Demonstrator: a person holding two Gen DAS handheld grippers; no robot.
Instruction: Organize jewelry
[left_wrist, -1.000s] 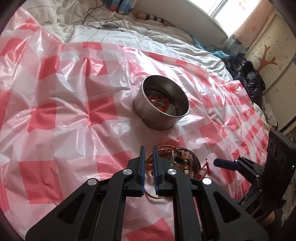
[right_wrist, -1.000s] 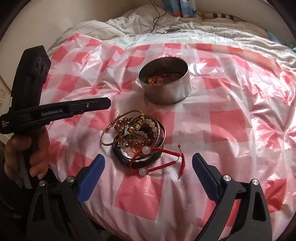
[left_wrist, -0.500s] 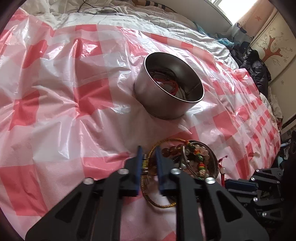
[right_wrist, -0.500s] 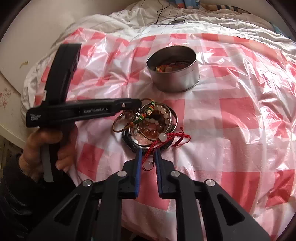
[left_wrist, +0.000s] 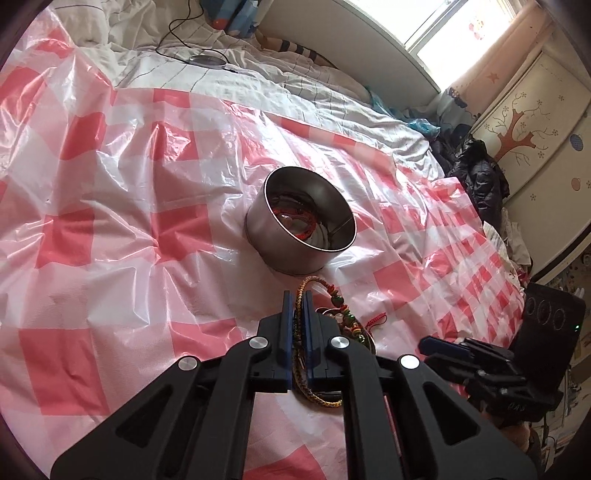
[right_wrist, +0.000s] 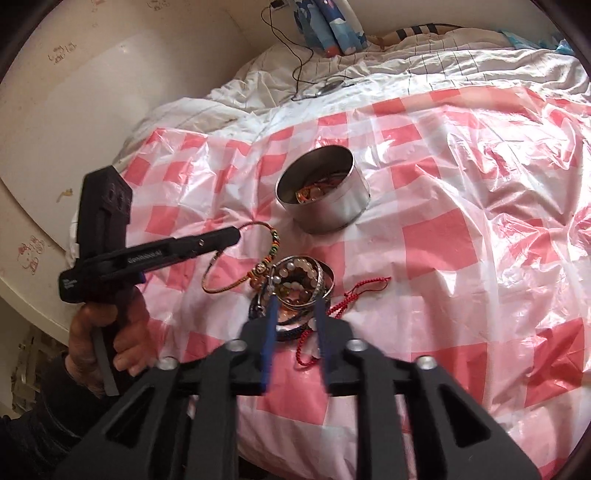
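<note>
A multicoloured braided cord bracelet (right_wrist: 258, 254) is pinched between the closed tips of the left gripper (left_wrist: 296, 302) and hangs lifted, one end raised above the bed and the other trailing down to the pile of jewelry (right_wrist: 295, 284). That pile sits on a red and white checked plastic sheet (right_wrist: 461, 221) spread over a bed. It holds pale and brown beaded bracelets stacked inside a silver bangle (right_wrist: 327, 280). A red cord bracelet (right_wrist: 358, 291) lies on the sheet, touching the pile's right side and trailing toward the camera.

Beyond the pile, a little apart from it, stands a round metal tin (left_wrist: 299, 230), open at the top, with red and orange jewelry already inside.

The right gripper (right_wrist: 295, 314) hovers just above the near edge of the pile, its blue-padded fingers partly spread with a gap between them, holding nothing. It looks blurred.

A person's left hand (right_wrist: 107, 339) grips the left tool's handle. White rumpled bedding (right_wrist: 406, 70) and a black cable (right_wrist: 299, 62) lie past the sheet.
</note>
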